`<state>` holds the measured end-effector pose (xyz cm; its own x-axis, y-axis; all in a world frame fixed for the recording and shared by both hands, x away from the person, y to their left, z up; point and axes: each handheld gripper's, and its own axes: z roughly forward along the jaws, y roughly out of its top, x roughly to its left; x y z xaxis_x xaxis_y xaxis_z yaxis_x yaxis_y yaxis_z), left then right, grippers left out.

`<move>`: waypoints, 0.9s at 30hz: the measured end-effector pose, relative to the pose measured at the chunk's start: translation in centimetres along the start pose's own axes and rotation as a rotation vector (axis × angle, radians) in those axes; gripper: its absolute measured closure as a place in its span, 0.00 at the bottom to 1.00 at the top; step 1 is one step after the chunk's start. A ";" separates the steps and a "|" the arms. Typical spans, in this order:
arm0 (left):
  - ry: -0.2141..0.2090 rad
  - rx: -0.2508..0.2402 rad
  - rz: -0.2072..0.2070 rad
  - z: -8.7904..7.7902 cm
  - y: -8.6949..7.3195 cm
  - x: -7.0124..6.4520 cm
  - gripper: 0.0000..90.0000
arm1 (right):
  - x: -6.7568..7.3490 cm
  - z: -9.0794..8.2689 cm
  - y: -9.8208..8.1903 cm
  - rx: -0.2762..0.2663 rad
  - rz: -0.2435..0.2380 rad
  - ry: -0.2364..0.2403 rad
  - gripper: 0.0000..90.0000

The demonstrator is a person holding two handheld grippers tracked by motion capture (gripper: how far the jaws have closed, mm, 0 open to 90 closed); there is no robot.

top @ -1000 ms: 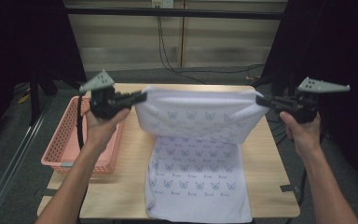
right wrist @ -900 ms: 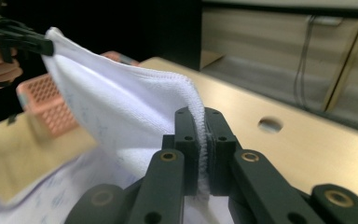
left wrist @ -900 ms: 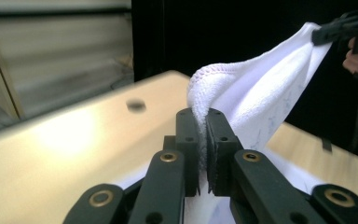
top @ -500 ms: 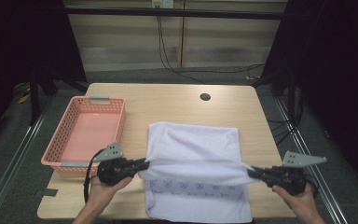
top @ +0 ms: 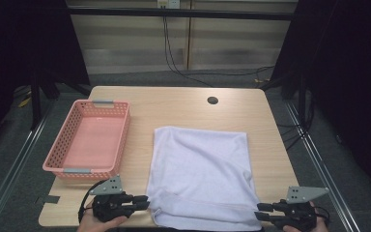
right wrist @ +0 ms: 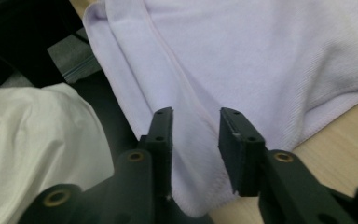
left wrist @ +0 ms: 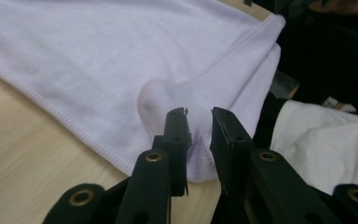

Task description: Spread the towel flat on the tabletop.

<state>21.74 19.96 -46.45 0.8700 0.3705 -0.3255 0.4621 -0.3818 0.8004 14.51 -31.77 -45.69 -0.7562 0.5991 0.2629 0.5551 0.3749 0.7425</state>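
A pale lilac-white cloth point(top: 200, 169) lies folded over on the wooden table point(top: 174, 104), and its front fold reaches the near edge. My left gripper point(top: 147, 203) rests at the cloth's front left corner and my right gripper point(top: 258, 212) at its front right corner. In the left gripper view the left gripper point(left wrist: 198, 114) has a gap between its jaws, with the cloth's hem point(left wrist: 168, 88) lying slack there. In the right gripper view the right gripper point(right wrist: 196, 114) also stands apart over the folded edge point(right wrist: 182, 88). Both pairs of jaws have just been opening, and the pads do not press the cloth.
A pink plastic basket point(top: 63, 140) stands with nothing in it at the table's left. A round cable hole point(top: 212, 100) sits near the far edge. A white sleeve point(left wrist: 326, 140) and dark floor lie beyond the near edge.
The cloth was held up and spread above the table, then brought down toward the near edge and folded over itself. It now lies flat and both pairs of jaws have parted.
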 end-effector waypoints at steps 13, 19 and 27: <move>0.166 0.041 -0.047 5.9 5.5 7.2 0.74 | -6.7 3.9 5.4 -0.041 0.025 -0.201 0.71; 0.233 0.089 -0.069 8.8 6.1 9.9 0.74 | -10.6 7.2 7.1 0.020 0.055 -0.287 0.66; 0.242 0.116 -0.043 9.5 5.2 9.8 0.77 | -12.1 9.2 6.4 0.091 0.045 -0.330 0.59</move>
<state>34.26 13.54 -50.26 0.7892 0.5747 -0.2165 0.5260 -0.4506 0.7213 30.40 -30.05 -49.76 -0.5857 0.8075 0.0702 0.6256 0.3953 0.6726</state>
